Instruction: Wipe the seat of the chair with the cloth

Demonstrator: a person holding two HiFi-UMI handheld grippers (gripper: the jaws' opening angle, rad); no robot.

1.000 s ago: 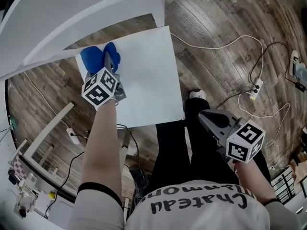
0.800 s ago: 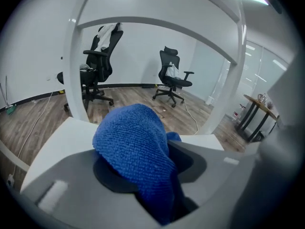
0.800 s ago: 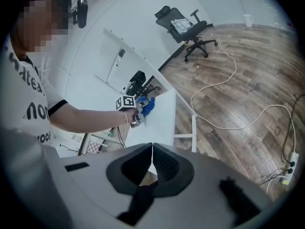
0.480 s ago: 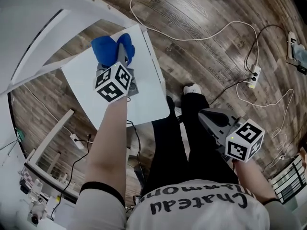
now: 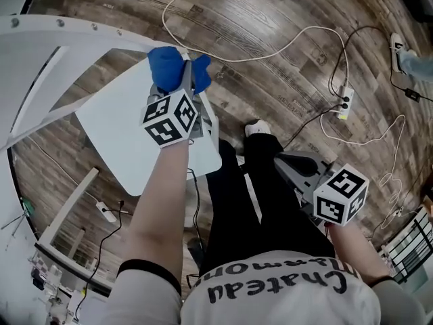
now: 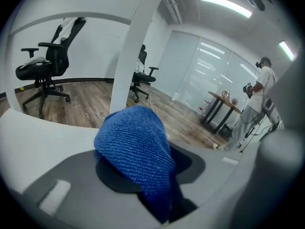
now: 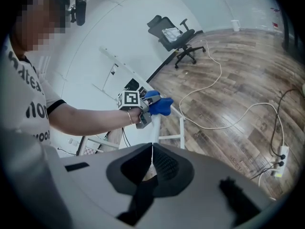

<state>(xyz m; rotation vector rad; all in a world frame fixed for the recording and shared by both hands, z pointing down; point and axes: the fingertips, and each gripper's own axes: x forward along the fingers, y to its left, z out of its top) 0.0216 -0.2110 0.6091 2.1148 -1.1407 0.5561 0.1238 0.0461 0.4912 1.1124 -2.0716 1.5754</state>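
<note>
A blue cloth point(image 5: 173, 68) point(image 6: 138, 147) is bunched between the jaws of my left gripper point(image 5: 187, 85) point(image 6: 155, 173), which is shut on it. Those jaws have just been closing further on the cloth. The cloth sits at the far right corner of the white chair seat point(image 5: 118, 131), partly past its edge. From the right gripper view, the left gripper point(image 7: 143, 109) and cloth point(image 7: 160, 104) show above the seat point(image 7: 153, 128). My right gripper point(image 5: 292, 162) point(image 7: 151, 162) hangs beside the person's right leg, away from the chair, shut with nothing in it.
The white chair back point(image 5: 61, 29) curves along the seat's far left. Loose cables point(image 5: 270, 49) and a power strip point(image 5: 346, 104) lie on the wood floor to the right. Black office chairs point(image 6: 45, 66), a small table point(image 6: 224, 104) and another person point(image 6: 259, 94) stand farther off.
My left gripper has swept the cloth rightward across the seat, from its far left part to its far right corner. The right gripper has shifted only slightly by the leg.
</note>
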